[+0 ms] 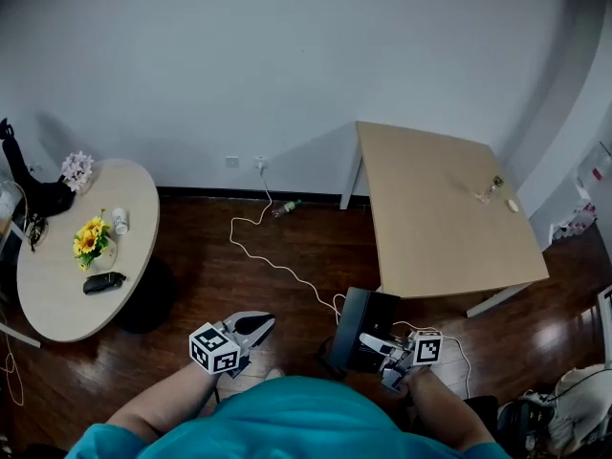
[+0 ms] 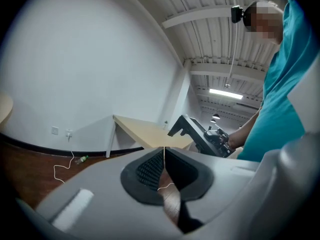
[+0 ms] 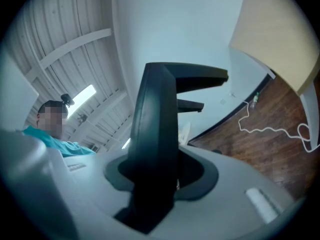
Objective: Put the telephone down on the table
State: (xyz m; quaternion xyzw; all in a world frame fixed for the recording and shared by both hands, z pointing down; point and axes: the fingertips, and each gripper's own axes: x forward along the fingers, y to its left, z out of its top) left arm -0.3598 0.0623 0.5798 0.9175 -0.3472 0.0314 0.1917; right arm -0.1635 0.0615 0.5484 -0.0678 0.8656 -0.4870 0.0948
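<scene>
Dark wood flooring (image 1: pixel 191 242) runs under a plain white wall. At the far left stands a round tabletop (image 1: pixel 57 299) with a bunch of sunflowers (image 1: pixel 90 239) on it, which has no part in this job. A white cable (image 1: pixel 277 266) snakes across the floor from the wall socket toward the person's feet.

The left gripper (image 1: pixel 256 325) hangs low in front of the person. Its jaws are pressed together with nothing between them, so it gives no support to the load.

To its right, the telephone (image 1: pixel 361 338) is off any surface, above the floor and just short of the near left corner of the square tabletop (image 1: pixel 449 218). The right gripper (image 1: pixel 378 344) carries it alone. The right gripper view shows the jaws pinching the dark body (image 3: pixel 152 134), which juts well beyond them.

The main risk is probably the single hold. With so much of the telephone overhanging, it could pivot or slip in the jaws as it is swung over the edge. The cable seems to lead to the set. If so, it could pull taut or snag on a table leg and drag the telephone. Setting it too near the corner could let it tip off. Two small items (image 1: pixel 490 191) at the far right lie well apart from the likely landing spot.
</scene>
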